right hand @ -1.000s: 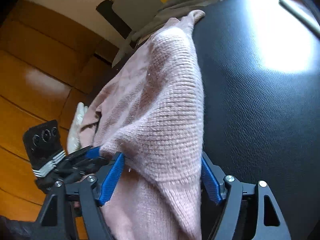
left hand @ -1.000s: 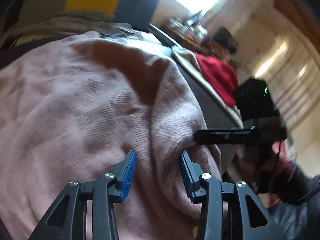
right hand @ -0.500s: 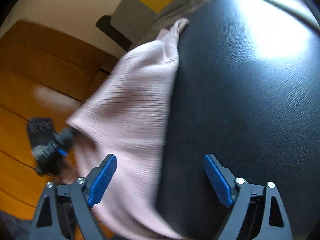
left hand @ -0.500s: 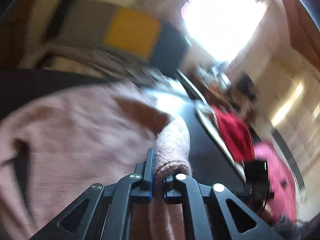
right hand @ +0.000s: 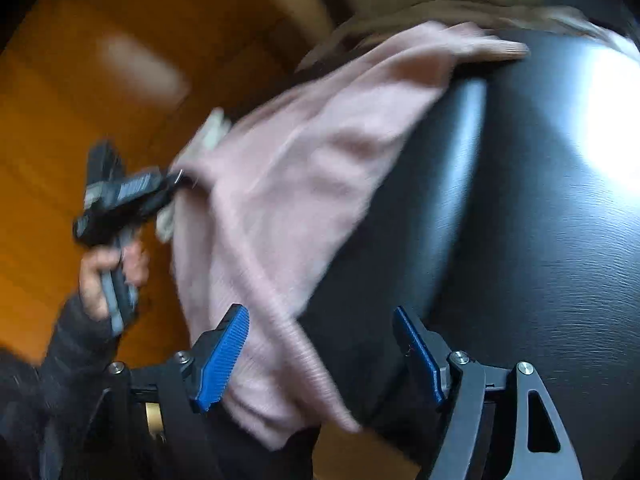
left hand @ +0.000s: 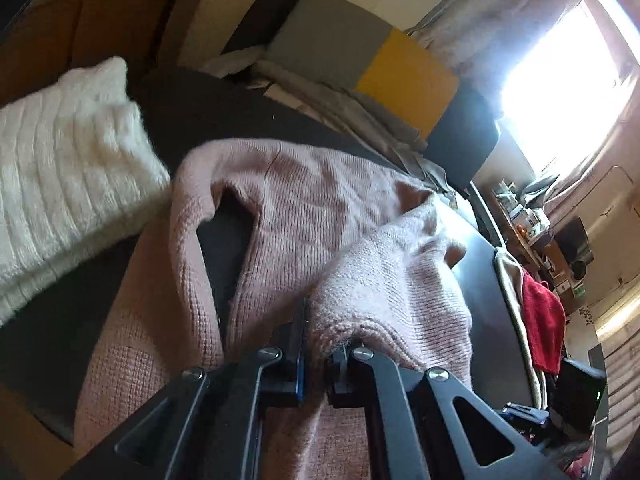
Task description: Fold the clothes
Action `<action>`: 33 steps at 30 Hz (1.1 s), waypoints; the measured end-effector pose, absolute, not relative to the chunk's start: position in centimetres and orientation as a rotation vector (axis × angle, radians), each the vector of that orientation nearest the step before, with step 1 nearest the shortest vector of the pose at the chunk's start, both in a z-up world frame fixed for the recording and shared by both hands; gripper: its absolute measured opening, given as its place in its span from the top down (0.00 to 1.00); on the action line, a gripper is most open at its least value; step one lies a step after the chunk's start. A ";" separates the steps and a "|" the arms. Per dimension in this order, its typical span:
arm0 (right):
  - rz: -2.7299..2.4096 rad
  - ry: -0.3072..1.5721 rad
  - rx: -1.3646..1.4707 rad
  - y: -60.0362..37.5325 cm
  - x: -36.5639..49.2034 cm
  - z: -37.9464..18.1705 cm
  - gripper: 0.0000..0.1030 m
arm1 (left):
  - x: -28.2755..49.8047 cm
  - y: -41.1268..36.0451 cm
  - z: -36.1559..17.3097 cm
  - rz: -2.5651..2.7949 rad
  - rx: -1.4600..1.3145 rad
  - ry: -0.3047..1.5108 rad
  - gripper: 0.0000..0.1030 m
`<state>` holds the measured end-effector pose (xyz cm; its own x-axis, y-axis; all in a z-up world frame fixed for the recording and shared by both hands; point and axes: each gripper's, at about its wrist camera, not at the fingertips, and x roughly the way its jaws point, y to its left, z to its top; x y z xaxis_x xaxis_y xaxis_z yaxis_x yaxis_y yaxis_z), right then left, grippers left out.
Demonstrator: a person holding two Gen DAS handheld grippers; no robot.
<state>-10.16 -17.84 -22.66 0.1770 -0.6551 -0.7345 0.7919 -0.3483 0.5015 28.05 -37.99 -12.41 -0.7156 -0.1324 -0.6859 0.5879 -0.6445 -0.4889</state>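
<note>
Pinching a bunched fold of the soft pink sweater (left hand: 320,216) lying on the black table (right hand: 540,208), the left gripper (left hand: 316,356) has lifted it since before, while the right gripper (right hand: 320,356) now gapes wide, holding nothing.

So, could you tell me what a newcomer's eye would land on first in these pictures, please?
Probably the pink sweater, rumpled across the dark tabletop in both views. The left gripper is shut on a fold of it low in its own view, while the right gripper stands open above the sweater's near edge. A white knitted cushion at the left and the bright window at the upper right also stand out.
</note>
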 end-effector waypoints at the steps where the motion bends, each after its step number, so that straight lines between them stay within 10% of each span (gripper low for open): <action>1: -1.487 0.218 1.206 -18.8 -9.1 -22.9 0.27 | 27.9 -38.1 -12.6 -2.364 0.866 1.022 0.95; 4: -1.512 0.419 1.137 -21.3 -6.1 -23.1 0.34 | 27.8 -38.2 -12.8 -2.362 0.866 1.052 0.94; 5: -1.517 0.474 1.108 -21.9 -5.3 -22.9 0.48 | 27.8 -38.2 -12.9 -2.361 0.866 1.063 0.93; 6: -1.496 0.495 1.103 -22.2 -4.9 -22.7 0.84 | 27.8 -38.2 -12.9 -2.360 0.866 1.073 0.93; 7: -1.481 0.523 1.095 -22.4 -4.4 -22.5 0.92 | 27.8 -38.2 -13.0 -2.359 0.866 1.084 0.93; 23: -2.370 1.411 0.471 -15.1 -17.0 -7.6 0.93 | 15.5 -21.4 -10.4 -2.941 1.295 1.003 0.85; 27: -2.451 1.451 0.520 -12.0 -19.6 -4.8 0.17 | 12.0 -14.5 -12.2 -3.035 1.592 0.892 0.85; 33: -2.382 1.436 0.968 -5.8 -20.3 -12.4 0.16 | 10.8 -13.2 -12.2 -3.092 1.675 0.869 0.82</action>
<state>-20.27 -5.75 -12.38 -0.7667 0.1600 -0.6218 0.4751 -0.5100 -0.7171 10.75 -13.21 -12.18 -0.4830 0.6045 -0.6335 -0.1859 -0.7778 -0.6004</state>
